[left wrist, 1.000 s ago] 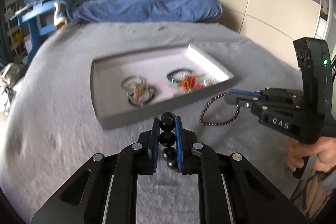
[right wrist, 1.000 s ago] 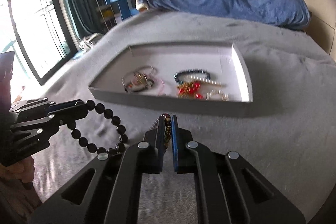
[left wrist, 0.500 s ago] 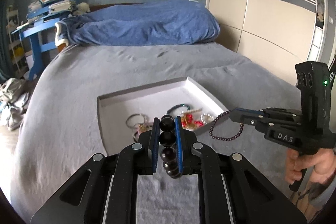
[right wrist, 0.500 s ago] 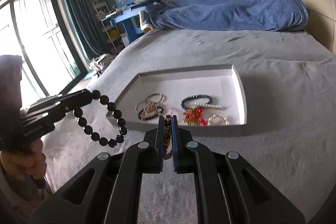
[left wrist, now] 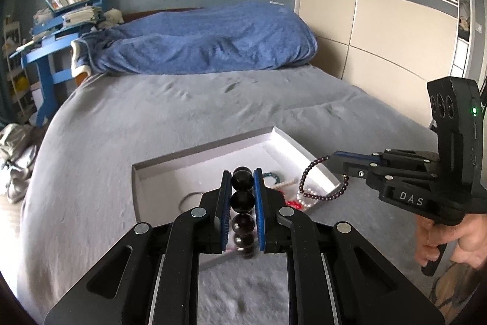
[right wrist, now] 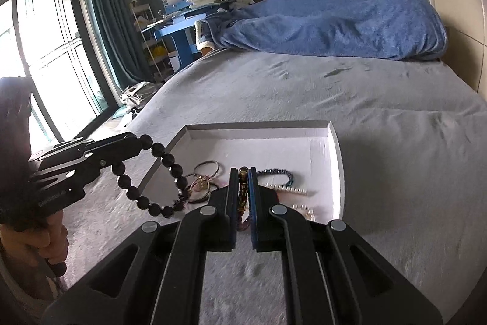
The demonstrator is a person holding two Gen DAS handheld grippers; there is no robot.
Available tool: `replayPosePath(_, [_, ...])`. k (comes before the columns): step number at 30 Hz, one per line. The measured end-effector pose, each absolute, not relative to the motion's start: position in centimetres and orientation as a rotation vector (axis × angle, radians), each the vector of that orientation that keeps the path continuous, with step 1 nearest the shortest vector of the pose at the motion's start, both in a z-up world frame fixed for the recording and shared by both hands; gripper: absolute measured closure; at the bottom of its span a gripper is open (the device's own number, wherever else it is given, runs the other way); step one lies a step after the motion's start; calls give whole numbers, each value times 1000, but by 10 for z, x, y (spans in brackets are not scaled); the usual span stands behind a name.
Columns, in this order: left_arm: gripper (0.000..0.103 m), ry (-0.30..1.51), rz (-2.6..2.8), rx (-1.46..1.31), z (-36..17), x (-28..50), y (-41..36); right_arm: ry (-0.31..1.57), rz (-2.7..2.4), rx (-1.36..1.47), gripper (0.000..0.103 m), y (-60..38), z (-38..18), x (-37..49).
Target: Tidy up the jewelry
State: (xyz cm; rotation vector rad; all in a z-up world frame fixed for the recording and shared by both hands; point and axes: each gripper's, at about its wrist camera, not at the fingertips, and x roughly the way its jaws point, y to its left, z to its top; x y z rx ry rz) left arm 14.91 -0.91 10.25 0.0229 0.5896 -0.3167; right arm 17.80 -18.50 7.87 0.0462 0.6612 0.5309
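White tray [right wrist: 337,163] w/ bracelets on grey bed [right wrist: 395,142], blue blanket [right wrist: 334,26] behind

Left gripper [left wrist: 242,181] clamps black bead bracelet [left wrist: 242,197] above white tray [left wrist: 304,142]

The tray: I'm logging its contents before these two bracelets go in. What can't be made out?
- Left wrist view: left tongs and black bead bracelet cover the white tray's middle.
- Right wrist view: right tongs and purple bracelet hide the red piece.
- Small charms: too small to identify.
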Motion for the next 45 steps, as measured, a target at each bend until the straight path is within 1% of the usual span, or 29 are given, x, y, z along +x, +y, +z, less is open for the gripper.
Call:
replayPosePath(12, [88, 645, -298, -6, 83, 205, 6, 723, 525, 17, 97, -164, 53, 228])
replayPosePath(22, [88, 732, -236, -4, 45, 242, 18, 781, 490, 23, 97, -160, 26, 263])
replayPosePath(30, [88, 811, -146, 61, 18, 250, 23, 825, 422, 6, 97, -170, 7, 276])
replayPosePath(31, [79, 810, -128, 68, 17, 249, 23, 826, 412, 6, 97, -171, 6, 276])
replayPosePath(32, [73, 805, -115, 66, 18, 247, 23, 823, 408, 7, 93, -172, 7, 276])
replayPosePath(33, [58, 795, -107, 62, 18, 245, 23, 818, 406, 3, 89, -172, 8, 275])
replayPosePath(34, [43, 783, -105, 61, 20, 243, 24, 811, 406, -1, 80, -172, 9, 274])
replayPosePath(35, [37, 772, -106, 61, 22, 241, 23, 798, 410, -3, 72, -172, 11, 272])
replayPosePath(36, [27, 759, -105, 62, 24, 237, 22, 790, 412, -4, 68, -172, 13, 272])
replayPosePath(37, [23, 750, -102, 63, 25, 235, 22, 781, 415, -2, 60, -172, 15, 269])
replayPosePath(38, [22, 740, -100, 59, 27, 231, 21, 777, 418, -1, 55, -172, 16, 267])
replayPosePath(39, [19, 732, -99, 53, 29, 229, 22, 768, 419, -4, 53, -172, 18, 265])
replayPosePath(40, [14, 724, -93, 41, 32, 225, 22, 761, 417, -7, 47, -173, 19, 262])
replayPosePath(43, [12, 682, -80, -7, 40, 209, 26, 740, 413, -13, 32, -173, 22, 252])
replayPosePath(45, [10, 659, -77, -32, 44, 198, 28, 718, 408, -5, 27, -177, 26, 246])
